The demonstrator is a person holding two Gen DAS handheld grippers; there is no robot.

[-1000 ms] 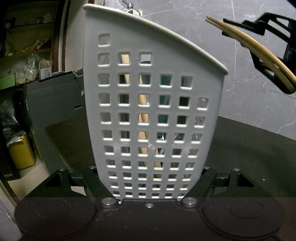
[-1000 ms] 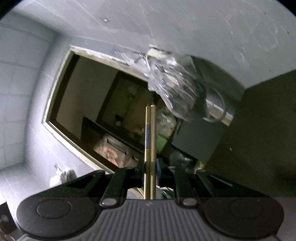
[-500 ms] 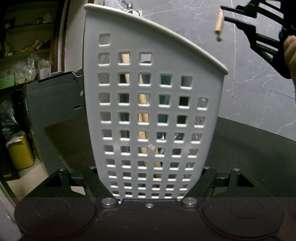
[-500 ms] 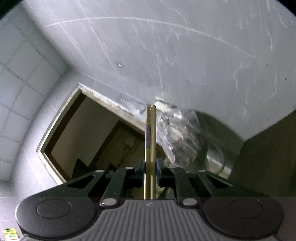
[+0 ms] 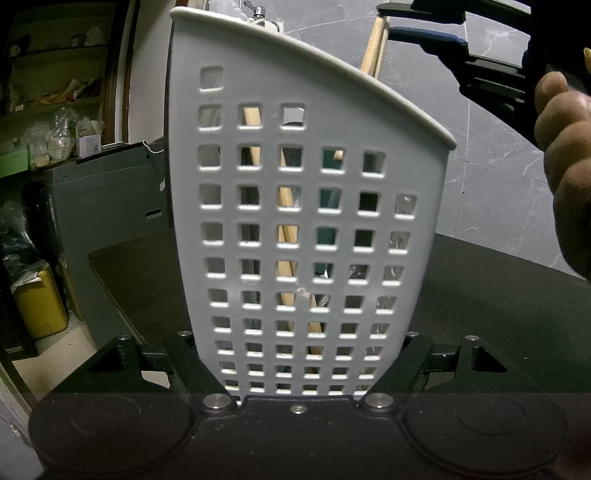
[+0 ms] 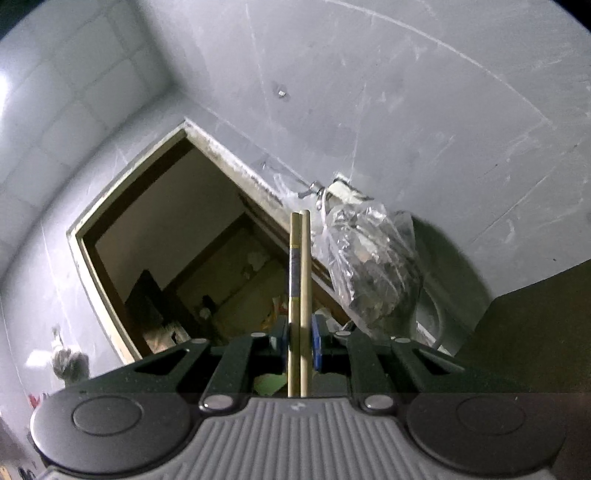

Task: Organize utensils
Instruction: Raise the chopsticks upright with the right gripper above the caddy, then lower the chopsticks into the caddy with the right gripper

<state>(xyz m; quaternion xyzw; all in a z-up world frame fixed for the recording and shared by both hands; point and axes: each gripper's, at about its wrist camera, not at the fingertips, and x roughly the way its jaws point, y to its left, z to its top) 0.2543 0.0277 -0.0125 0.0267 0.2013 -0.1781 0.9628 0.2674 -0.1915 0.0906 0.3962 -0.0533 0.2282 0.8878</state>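
A white perforated utensil holder (image 5: 306, 184) stands upright on the dark table, and my left gripper (image 5: 301, 343) is shut on its lower sides. Through its holes I see wooden sticks (image 5: 286, 206) and something teal (image 5: 328, 199) inside. My right gripper (image 5: 386, 20) is above the holder's right rim, shut on a pair of wooden chopsticks (image 5: 375, 48). Their lower ends pass out of sight behind the rim. In the right wrist view the chopsticks (image 6: 301, 277) stick straight out between the blue pads of my right gripper (image 6: 299, 339).
A person's hand (image 5: 565, 147) holds the right gripper at the right edge. The dark table (image 5: 480, 295) runs behind the holder to a marbled grey wall. A grey cabinet (image 5: 110, 206) and a yellow container (image 5: 37, 302) stand at left. A plastic bag (image 6: 369, 258) hangs beside a doorway (image 6: 177, 258).
My right gripper has carried the chopsticks leftward to above the holder and rolled, so they now point down behind the rim. The left gripper and the holder have not moved.
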